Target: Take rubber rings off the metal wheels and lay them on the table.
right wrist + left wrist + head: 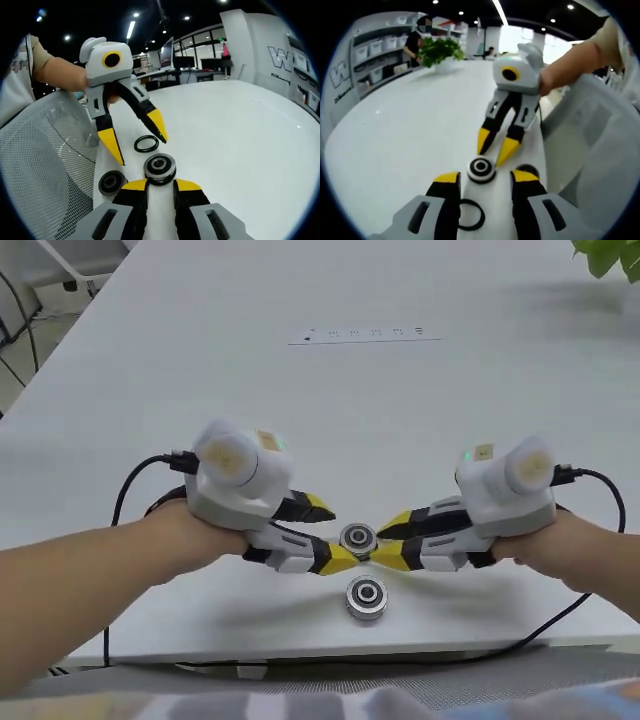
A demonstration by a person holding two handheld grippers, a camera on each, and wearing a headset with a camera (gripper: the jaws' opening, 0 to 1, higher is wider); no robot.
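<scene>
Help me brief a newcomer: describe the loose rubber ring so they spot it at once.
On the white table, find the left gripper. Flat under its open jaws lies the thin black rubber ring: an empty hoop, unlike the two thick metal wheels nearby.

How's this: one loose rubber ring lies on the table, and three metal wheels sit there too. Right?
Wrong count: two metal wheels, not three. The head view shows a far wheel and a near wheel by the table edge. One loose rubber ring does lie there.

Green plant (440, 50), white mesh chair (45, 150), shelves of bins (372, 52), outlet strip (365, 335)
</scene>
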